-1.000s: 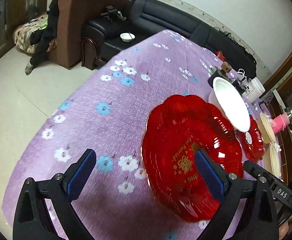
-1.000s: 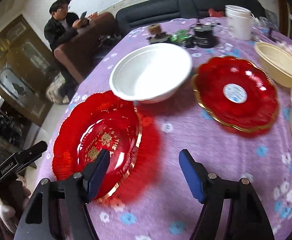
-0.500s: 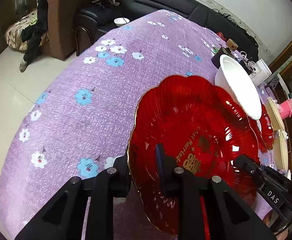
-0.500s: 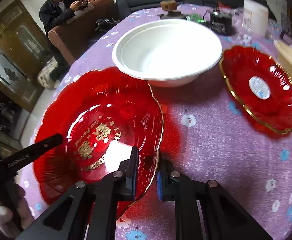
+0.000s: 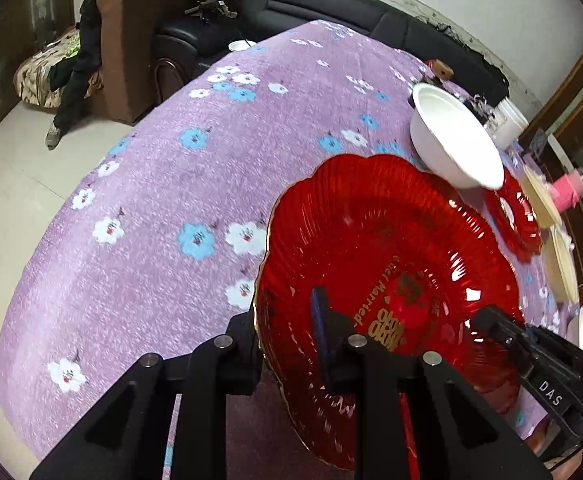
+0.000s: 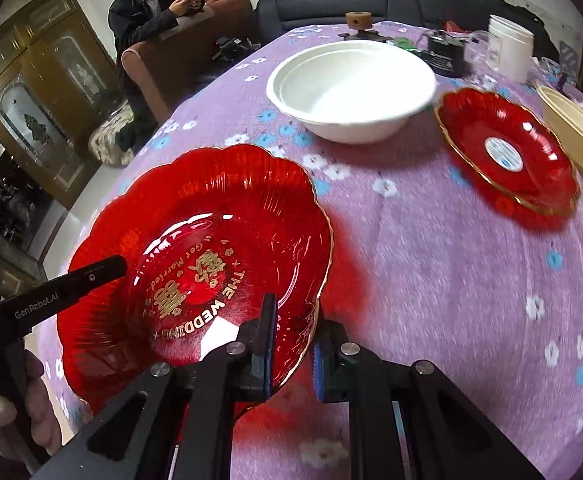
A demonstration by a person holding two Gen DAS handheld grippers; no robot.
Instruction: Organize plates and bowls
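A large red scalloped plate (image 5: 391,248) with gold lettering lies near the table's front edge. My left gripper (image 5: 285,320) is shut on its left rim, one pad above the rim and one below. My right gripper (image 6: 293,332) is shut on the opposite rim of the same plate (image 6: 195,240). Each view shows one of the other gripper's fingers (image 5: 507,330) (image 6: 91,276) on the far rim. Behind the plate stands a white bowl (image 6: 351,88) (image 5: 451,140). A smaller red plate (image 6: 507,152) (image 5: 515,216) lies to its right.
Beige bowls (image 6: 571,128) line the right edge of the purple flowered tablecloth (image 5: 211,160). A white tub (image 6: 509,48) and a black device (image 6: 445,54) stand at the back. A person (image 6: 147,12) sits in a brown armchair beyond the table's left edge.
Both grippers were wide open one second ago. They moved in and down onto the large red plate and shut on its opposite rims.
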